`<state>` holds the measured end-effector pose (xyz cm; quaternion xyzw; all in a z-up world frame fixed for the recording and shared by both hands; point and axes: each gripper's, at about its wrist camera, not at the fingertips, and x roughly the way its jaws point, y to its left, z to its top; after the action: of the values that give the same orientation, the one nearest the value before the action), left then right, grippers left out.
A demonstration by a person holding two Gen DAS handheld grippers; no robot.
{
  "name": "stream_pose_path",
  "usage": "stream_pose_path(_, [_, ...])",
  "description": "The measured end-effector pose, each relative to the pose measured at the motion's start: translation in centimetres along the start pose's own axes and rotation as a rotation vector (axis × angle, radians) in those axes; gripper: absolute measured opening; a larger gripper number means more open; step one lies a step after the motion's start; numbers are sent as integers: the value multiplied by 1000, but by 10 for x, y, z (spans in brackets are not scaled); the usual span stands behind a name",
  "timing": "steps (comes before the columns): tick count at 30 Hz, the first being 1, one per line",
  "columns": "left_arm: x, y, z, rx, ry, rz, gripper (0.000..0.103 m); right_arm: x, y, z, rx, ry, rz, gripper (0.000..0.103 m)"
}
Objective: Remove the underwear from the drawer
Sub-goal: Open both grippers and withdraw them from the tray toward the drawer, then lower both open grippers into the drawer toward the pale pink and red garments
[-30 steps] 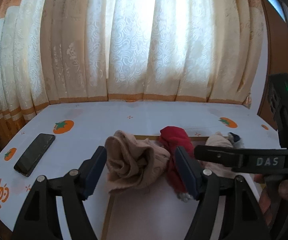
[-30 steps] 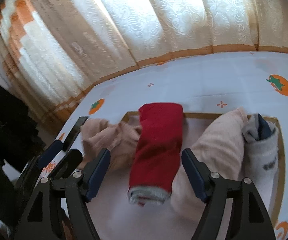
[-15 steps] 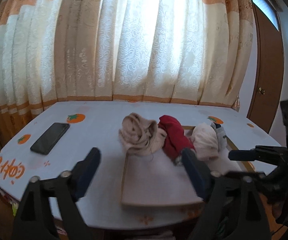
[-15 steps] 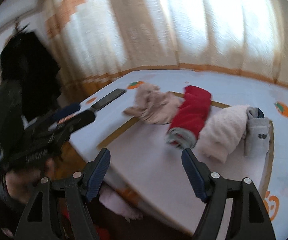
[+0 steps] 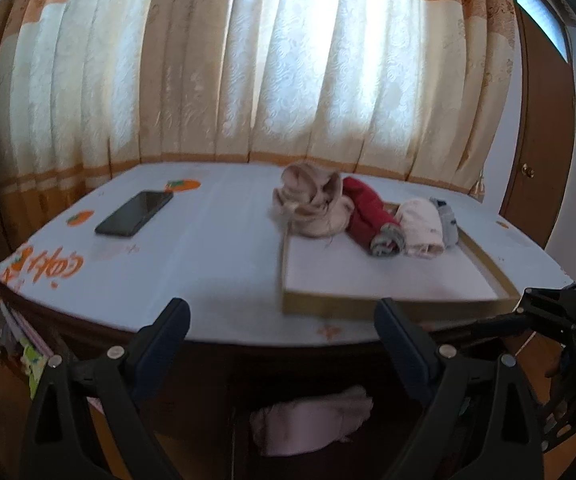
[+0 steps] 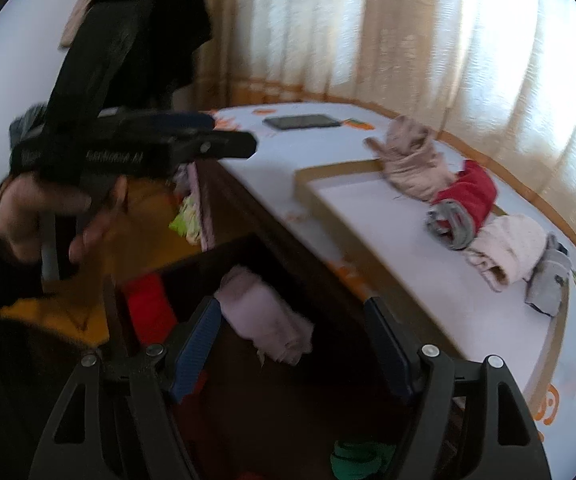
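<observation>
Right wrist: phone (image 6: 302,121) lies beyond the tray (image 6: 330,171).

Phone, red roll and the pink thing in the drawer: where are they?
phone (image 5: 135,213), left wrist view, middle of its dark screen
red roll (image 6: 468,196), right wrist view, red middle part
pink thing (image 6: 261,316), right wrist view, middle of the bundle
</observation>
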<state>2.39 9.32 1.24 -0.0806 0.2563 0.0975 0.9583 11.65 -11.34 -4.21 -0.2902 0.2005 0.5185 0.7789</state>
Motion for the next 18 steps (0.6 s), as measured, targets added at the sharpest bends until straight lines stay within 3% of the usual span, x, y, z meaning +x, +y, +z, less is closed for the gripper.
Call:
stream_pose_path(7, [1,13,-20,-42,42,12,95,20,32,-5,-156,41,33,75])
stream_pose_path(18, [5,21,-31,-73,72,2,95,68,44,-4,-213,149,51,75])
